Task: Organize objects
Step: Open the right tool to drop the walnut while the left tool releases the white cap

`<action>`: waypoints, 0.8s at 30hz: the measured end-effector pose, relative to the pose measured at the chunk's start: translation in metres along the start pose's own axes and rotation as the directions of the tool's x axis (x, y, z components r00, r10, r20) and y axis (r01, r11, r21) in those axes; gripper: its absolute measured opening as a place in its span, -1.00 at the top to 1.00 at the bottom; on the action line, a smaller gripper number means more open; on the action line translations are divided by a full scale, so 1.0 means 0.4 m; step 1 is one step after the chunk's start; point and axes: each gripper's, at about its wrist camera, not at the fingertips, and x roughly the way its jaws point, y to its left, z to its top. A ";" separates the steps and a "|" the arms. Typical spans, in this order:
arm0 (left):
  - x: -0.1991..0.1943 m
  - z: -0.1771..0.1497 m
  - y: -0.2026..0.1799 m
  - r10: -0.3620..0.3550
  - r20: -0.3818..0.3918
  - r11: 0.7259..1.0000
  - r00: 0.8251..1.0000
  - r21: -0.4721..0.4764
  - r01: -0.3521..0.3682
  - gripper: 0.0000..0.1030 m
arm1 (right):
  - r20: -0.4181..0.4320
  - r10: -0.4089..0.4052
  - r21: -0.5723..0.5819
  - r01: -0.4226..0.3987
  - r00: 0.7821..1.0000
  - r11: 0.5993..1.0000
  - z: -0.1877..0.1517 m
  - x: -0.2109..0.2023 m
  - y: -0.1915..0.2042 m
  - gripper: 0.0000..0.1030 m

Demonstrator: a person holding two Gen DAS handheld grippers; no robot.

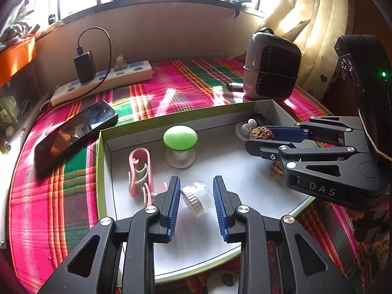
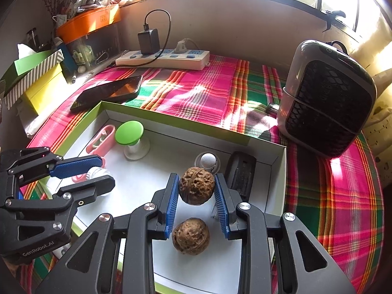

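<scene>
Down at the bottom of the right wrist view we have a loose walnut (image 2: 191,236) lying on the white floor of the box (image 2: 279,171), right under our right hand-held gripper (image 2: 197,191). Just above it, dead centre, that gripper's blue pads (image 2: 172,196) are clamped on a second walnut (image 2: 196,185), which hangs clear of the floor. So whichever way we lower it, the loose walnut sits just nearer to us than the held one, and we judge the drop should go a touch farther in.

Switching to the left wrist view, lower centre: our left hand-held gripper (image 1: 196,196) has a small white ribbed cap (image 1: 197,198) lying on its side between the pads. Whether they are pressing on it, we cannot tell. Its axis runs roughly across the gap, ribbed end toward the left pad.

Farther up, the pink clip (image 1: 139,171) sits left of it, the green mushroom-shaped knob (image 1: 180,138) beyond, and a phone (image 1: 76,134) outside the box at upper left.
</scene>
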 end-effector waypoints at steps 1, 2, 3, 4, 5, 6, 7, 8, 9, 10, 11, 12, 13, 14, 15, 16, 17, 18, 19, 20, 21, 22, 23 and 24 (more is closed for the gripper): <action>0.001 -0.001 0.001 -0.002 0.000 1.000 1.000 -0.004 0.002 0.50 | 0.001 -0.005 -0.003 0.005 1.000 1.000 0.000 0.002 0.001 0.41; 0.002 -0.001 0.001 -0.003 0.001 1.000 1.000 -0.005 0.003 0.50 | -0.001 -0.008 -0.006 0.008 1.000 1.000 -0.001 0.004 0.002 0.41; 0.002 0.000 0.001 -0.004 0.000 1.000 1.000 -0.006 0.004 0.50 | -0.003 -0.009 -0.009 0.009 1.000 1.000 -0.001 0.007 0.004 0.41; 0.002 0.000 0.001 -0.004 0.000 1.000 1.000 -0.006 0.004 0.50 | -0.006 -0.009 -0.012 0.009 1.000 1.000 -0.002 0.010 0.005 0.41; 0.002 -0.001 0.001 -0.004 0.001 1.000 1.000 -0.005 0.004 0.50 | -0.009 -0.010 -0.014 0.010 1.000 1.000 -0.002 0.012 0.006 0.41; 0.002 -0.001 0.001 -0.002 0.002 1.000 1.000 -0.005 0.002 0.50 | -0.011 -0.011 -0.014 0.011 1.000 1.000 -0.003 0.014 0.006 0.41; 0.002 0.000 0.002 -0.002 0.001 1.000 1.000 -0.004 0.002 0.50 | -0.011 -0.011 -0.015 0.011 1.000 1.000 -0.003 0.015 0.007 0.41; 0.002 -0.001 0.002 -0.003 0.001 1.000 1.000 -0.005 0.003 0.50 | -0.011 -0.012 -0.015 0.012 1.000 1.000 -0.003 0.017 0.007 0.41; 0.002 -0.001 0.002 -0.004 0.001 1.000 1.000 -0.008 0.004 0.50 | -0.012 -0.012 -0.015 0.012 1.000 1.000 -0.003 0.018 0.007 0.41; 0.002 -0.001 0.003 -0.006 0.001 1.000 1.000 -0.012 0.006 0.50 | -0.013 -0.012 -0.016 0.012 1.000 1.000 -0.004 0.017 0.008 0.41; 0.002 0.000 0.003 -0.006 0.001 1.000 1.000 -0.015 0.006 0.50 | -0.014 -0.014 -0.018 0.013 1.000 1.000 -0.005 0.018 0.009 0.41; 0.003 0.001 0.004 -0.007 0.001 1.000 1.000 -0.017 0.007 0.50 | -0.013 -0.017 -0.021 0.017 1.000 1.000 -0.005 0.018 0.010 0.41; 0.005 0.001 0.004 -0.007 -0.002 1.000 1.000 -0.019 0.007 0.50 | -0.013 -0.019 -0.023 0.019 1.000 1.000 -0.006 0.017 0.012 0.41; 0.008 0.001 0.004 -0.006 -0.008 1.000 1.000 -0.020 0.006 0.50 | -0.015 -0.016 -0.025 0.016 1.000 1.000 -0.006 0.017 0.013 0.41; 0.012 0.000 0.006 -0.006 -0.014 1.000 1.000 -0.023 0.006 0.50 | -0.015 -0.014 -0.027 0.013 1.000 1.000 -0.007 0.018 0.015 0.41; 0.015 -0.001 0.007 -0.005 -0.019 1.000 1.000 -0.026 0.004 0.50 | -0.014 -0.016 -0.031 0.016 1.000 0.999 -0.007 0.018 0.017 0.41; 0.014 -0.001 0.006 -0.003 -0.015 1.000 1.000 -0.024 0.003 0.50 | -0.014 -0.021 -0.035 0.021 1.000 0.999 -0.007 0.018 0.020 0.41; 0.014 0.000 0.005 -0.002 -0.016 1.000 1.000 -0.022 0.002 0.50 | -0.014 -0.025 -0.036 0.024 1.000 0.999 -0.008 0.018 0.021 0.41; 0.014 0.000 0.006 -0.005 -0.016 1.000 1.000 -0.023 0.004 0.50 | -0.014 -0.026 -0.037 0.025 1.000 0.999 -0.008 0.019 0.021 0.41; 0.014 0.000 0.006 -0.007 -0.017 1.000 1.000 -0.025 0.007 0.50 | -0.013 -0.026 -0.037 0.026 1.000 0.999 -0.008 0.019 0.021 0.41; 0.014 0.000 0.007 -0.006 -0.016 1.000 1.000 -0.025 0.005 0.50 | -0.013 -0.027 -0.037 0.026 1.000 0.999 -0.007 0.019 0.022 0.41; 0.014 0.000 0.007 -0.002 -0.015 1.000 1.000 -0.024 0.002 0.50 | -0.012 -0.028 -0.037 0.027 1.000 0.999 -0.007 0.019 0.023 0.41; 0.014 0.000 0.007 -0.001 -0.015 1.000 1.000 -0.024 0.001 0.50 | -0.012 -0.029 -0.037 0.029 1.000 0.999 -0.007 0.020 0.023 0.41; 0.015 0.000 0.007 -0.003 -0.015 1.000 1.000 -0.025 0.003 0.50 | -0.011 -0.030 -0.037 0.029 0.999 0.999 -0.007 0.020 0.024 0.41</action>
